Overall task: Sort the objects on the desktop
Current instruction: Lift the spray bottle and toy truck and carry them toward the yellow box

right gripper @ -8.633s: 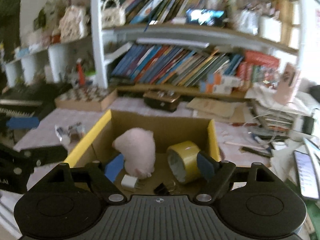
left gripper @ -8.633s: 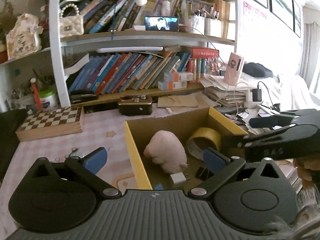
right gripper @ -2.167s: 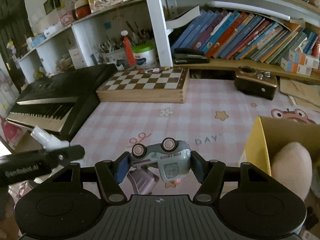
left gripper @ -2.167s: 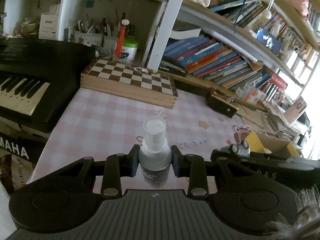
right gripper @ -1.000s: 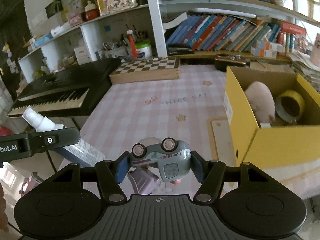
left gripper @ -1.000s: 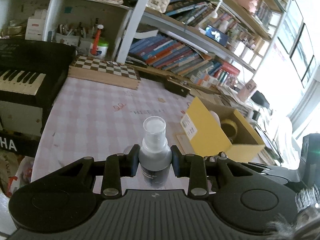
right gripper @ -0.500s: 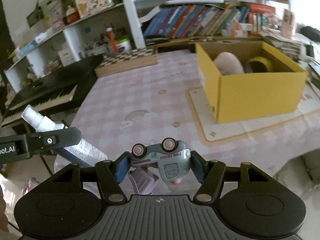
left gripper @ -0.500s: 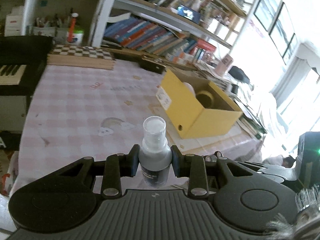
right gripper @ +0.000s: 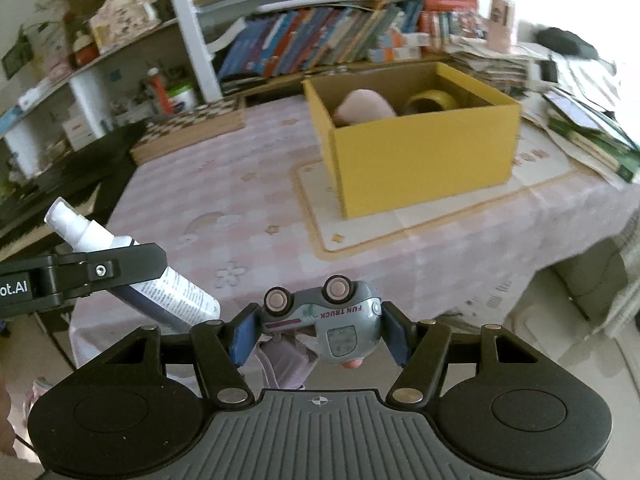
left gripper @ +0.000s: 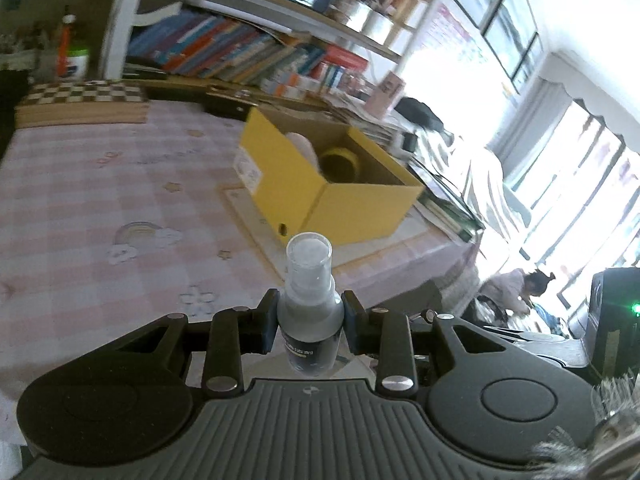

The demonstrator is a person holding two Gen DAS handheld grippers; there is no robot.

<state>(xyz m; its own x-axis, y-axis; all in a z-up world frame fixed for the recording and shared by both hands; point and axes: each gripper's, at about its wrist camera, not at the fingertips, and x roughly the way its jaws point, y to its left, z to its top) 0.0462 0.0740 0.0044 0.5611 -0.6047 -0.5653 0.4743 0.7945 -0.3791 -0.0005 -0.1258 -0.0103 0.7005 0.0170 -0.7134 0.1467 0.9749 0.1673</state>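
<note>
Gripping spray bottle (left gripper: 309, 312), toy truck (right gripper: 320, 320)

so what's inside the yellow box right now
Inside the box sit a pink plush and a yellow tape roll. Its front wall hides the floor.

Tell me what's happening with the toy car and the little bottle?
A person is tidying the desk with two grabbers. The left gripper is clamped on a spray bottle, and the right gripper is clamped on a grey toy car. Both are held off the table's near edge. The yellow box already holds a pink plush toy and a tape roll.
</note>
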